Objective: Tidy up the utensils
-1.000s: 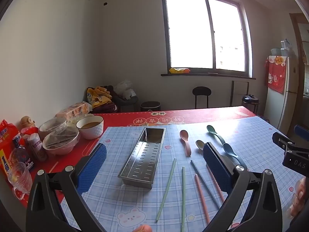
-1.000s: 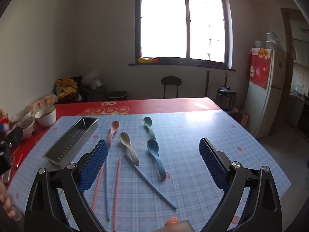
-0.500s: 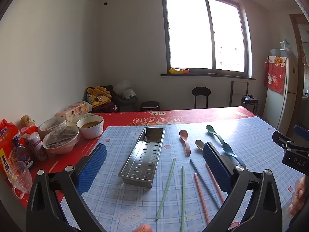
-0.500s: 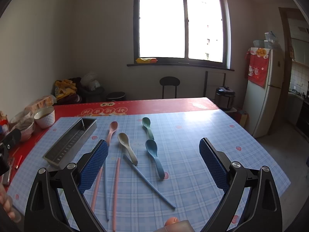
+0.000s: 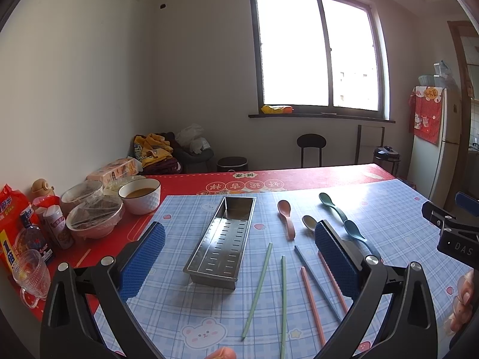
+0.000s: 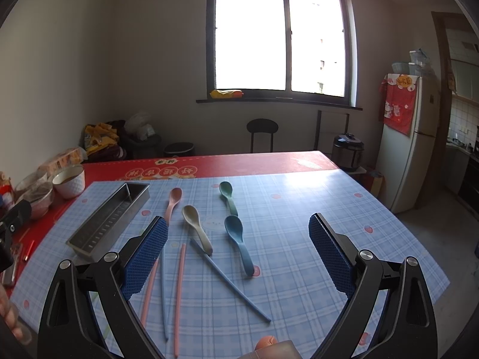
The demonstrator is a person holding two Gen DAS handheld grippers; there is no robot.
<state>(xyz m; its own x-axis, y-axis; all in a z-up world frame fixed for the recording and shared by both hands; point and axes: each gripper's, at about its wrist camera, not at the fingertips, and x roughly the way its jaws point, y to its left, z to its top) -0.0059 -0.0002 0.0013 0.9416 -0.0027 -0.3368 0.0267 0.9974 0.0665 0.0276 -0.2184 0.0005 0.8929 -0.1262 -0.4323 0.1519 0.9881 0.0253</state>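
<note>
Desk [image 5: 398, 206] under a blue checked cloth, utensils loose on it.
Long perforated steel tray [image 5: 223, 237] lies left, empty; coloured plastic spoons [image 6: 236, 232] and chopsticks [image 6: 179, 287] lie scattered just right of it. Left tongs [image 5: 239, 257] and right tongs [image 6: 238, 254] hover wide open, gripping nothing.

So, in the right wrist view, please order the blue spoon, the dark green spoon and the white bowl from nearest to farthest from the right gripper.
1. Blue spoon: nearest the right gripper, on the checked cloth between its open fingers.
2. Dark green spoon: farther back, just beyond the blue one.
3. White bowl: farthest, on the red cloth at far left.
</note>
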